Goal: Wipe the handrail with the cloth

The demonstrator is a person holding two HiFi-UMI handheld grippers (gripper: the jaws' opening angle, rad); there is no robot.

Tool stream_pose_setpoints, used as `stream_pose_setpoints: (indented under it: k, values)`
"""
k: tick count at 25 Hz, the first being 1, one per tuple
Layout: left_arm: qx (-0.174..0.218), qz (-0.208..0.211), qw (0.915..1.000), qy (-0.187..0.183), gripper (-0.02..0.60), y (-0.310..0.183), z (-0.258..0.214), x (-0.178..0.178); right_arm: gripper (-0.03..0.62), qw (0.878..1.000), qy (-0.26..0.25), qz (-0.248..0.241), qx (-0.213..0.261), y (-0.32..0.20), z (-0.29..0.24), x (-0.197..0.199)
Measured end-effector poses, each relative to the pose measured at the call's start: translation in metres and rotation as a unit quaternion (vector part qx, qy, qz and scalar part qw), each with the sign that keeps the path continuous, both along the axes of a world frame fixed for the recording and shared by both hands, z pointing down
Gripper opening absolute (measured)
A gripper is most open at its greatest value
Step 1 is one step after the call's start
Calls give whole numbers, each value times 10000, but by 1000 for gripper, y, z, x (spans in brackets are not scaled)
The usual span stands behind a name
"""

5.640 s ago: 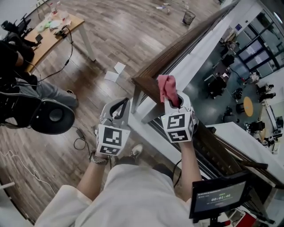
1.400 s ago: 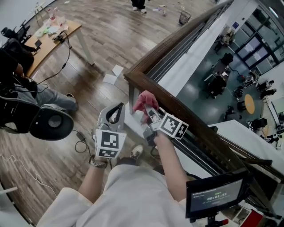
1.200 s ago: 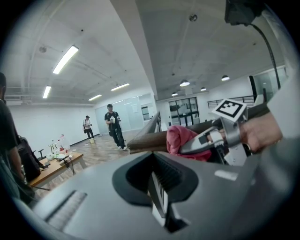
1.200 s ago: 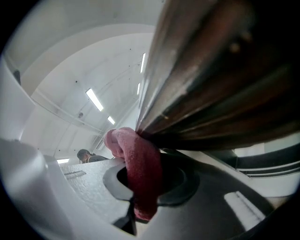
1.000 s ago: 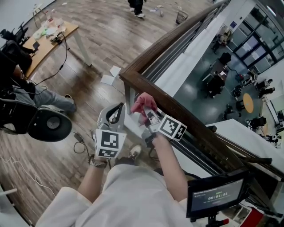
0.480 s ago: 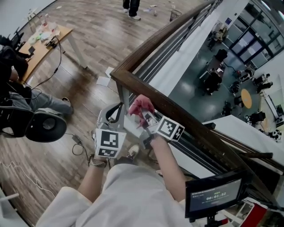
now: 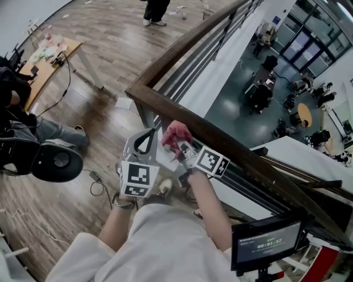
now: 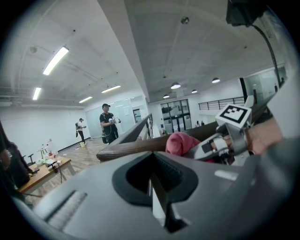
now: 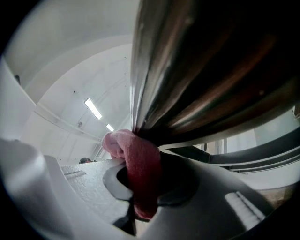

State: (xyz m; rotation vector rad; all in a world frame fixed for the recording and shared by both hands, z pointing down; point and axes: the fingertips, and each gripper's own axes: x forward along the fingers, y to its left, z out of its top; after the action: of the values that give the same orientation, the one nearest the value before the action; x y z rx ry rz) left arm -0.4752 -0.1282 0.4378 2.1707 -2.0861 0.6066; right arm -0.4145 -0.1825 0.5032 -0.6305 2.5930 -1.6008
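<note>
Two handheld grippers meet at the corner of a balcony, and only one of them is at work. The right gripper (image 7: 181, 147) has its jaws clamped tight on a bunched pink-red cloth (image 7: 176, 134), and it presses that cloth against the near face of the dark brown wooden handrail (image 7: 154, 102), just right of the corner where the rail turns away toward the far end of the room. The right gripper view confirms the contact: the cloth meets the lower edge of the glossy rail, which looms overhead. The left gripper (image 7: 146, 137) waits just left of the cloth, on the near side of the rail and apart from it, with its jaws drawn together on nothing. Beyond the rail to the right the floor drops away to a lower level. On the left stand a light wooden desk (image 7: 52, 60) and a black office chair (image 7: 52, 160), a person (image 7: 154, 6) stands at the far end of the plank floor, and a small dark screen (image 7: 267, 245) sits near right. The wiping stroke itself looks to be the step in hand, with the cloth down at the corner end of the rail. The next move would seem to call for a steady slide along the wood — most likely rightward, where the long run of rail lies. The grip must stay firm enough that the cloth does not drag loose, and the pressure even, so that the fabric and not the jaw tips rides the varnish.
</note>
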Motion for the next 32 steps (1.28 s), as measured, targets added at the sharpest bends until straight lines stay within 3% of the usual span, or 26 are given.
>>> stream_pose_setpoints:
  k: [32]
  values:
    - [-59, 1004, 9949, -6, 9, -19, -5, 101, 71, 9971, -294, 664, -204, 11, 6, 100]
